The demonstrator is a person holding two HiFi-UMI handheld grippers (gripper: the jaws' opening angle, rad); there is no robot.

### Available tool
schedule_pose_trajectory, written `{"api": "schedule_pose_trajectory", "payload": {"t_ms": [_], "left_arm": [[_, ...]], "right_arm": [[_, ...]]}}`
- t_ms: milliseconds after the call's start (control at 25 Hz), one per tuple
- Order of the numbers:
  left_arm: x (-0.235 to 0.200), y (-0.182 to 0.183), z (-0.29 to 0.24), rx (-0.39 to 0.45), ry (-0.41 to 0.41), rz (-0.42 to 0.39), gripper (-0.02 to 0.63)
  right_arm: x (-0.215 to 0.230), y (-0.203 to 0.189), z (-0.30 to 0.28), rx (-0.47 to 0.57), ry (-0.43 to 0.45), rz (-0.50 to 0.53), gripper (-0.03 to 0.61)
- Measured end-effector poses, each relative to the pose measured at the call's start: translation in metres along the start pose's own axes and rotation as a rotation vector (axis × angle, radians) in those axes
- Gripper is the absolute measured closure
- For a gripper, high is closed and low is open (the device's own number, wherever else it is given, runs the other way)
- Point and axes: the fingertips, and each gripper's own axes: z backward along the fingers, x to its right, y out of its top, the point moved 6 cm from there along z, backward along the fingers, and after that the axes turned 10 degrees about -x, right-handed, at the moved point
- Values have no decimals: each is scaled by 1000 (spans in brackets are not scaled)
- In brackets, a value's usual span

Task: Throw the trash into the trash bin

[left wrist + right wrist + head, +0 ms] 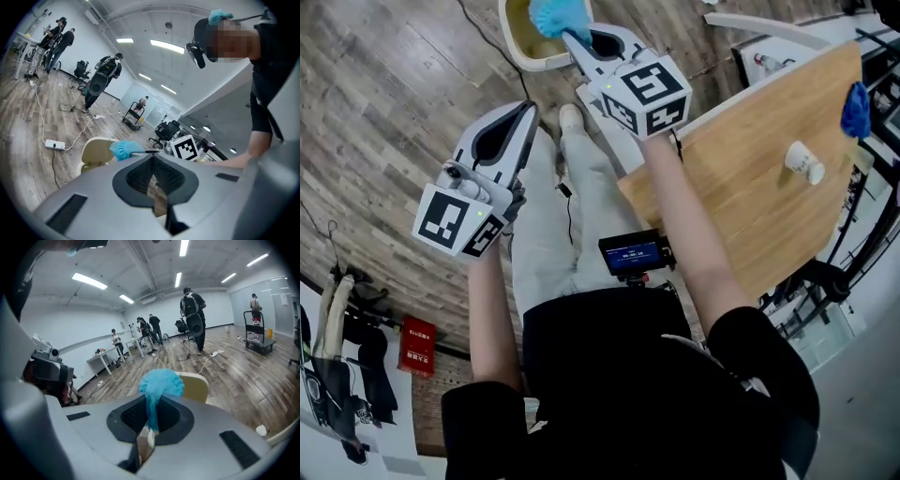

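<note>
Head view puts your left gripper (528, 111) nearest you, just short of the trash bin (514, 47). Its jaws are together with nothing between them. Your right gripper (577, 39) is farther out, with its tip at the bin's rim. Its jaws are clamped on the crumpled blue trash (555, 15), which hangs over the bin's open mouth. To the right of the bin is a wooden table (750, 197). A white cup (804, 162) lies on its side there, and another blue wad (855, 111) sits at the edge farthest from the bin. In the right gripper view, people (193, 315) stand well beyond the bin.
</note>
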Motion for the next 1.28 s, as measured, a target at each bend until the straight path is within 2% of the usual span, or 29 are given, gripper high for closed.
{"api": "schedule_pose_trajectory", "payload": {"t_ms": [240, 440, 520, 560, 1000, 1200, 1240, 1280], "left_arm": [[-44, -27, -19, -21, 22, 8, 606], [-41, -36, -24, -21, 6, 18, 606], [-39, -39, -22, -26, 1, 18, 606], [-38, -40, -21, -28, 0, 18, 606], [-43, -49, -15, -5, 22, 30, 606], [-27, -30, -4, 15, 28, -5, 606], [-21, -22, 2, 19, 28, -20, 606], [-14, -14, 8, 25, 27, -37, 606]], "right_arm": [[17, -48, -72, -188, 15, 19, 575], [22, -61, -81, -215, 0, 13, 560], [24, -63, -83, -201, -3, -7, 349], [25, -64, -84, -195, -4, -15, 336], [25, -59, -83, -186, -16, 6, 334], [12, -36, -51, -134, -12, 30, 336], [6, -26, -38, -107, -7, 35, 348], [0, -15, -22, -77, -5, 44, 411]]}}
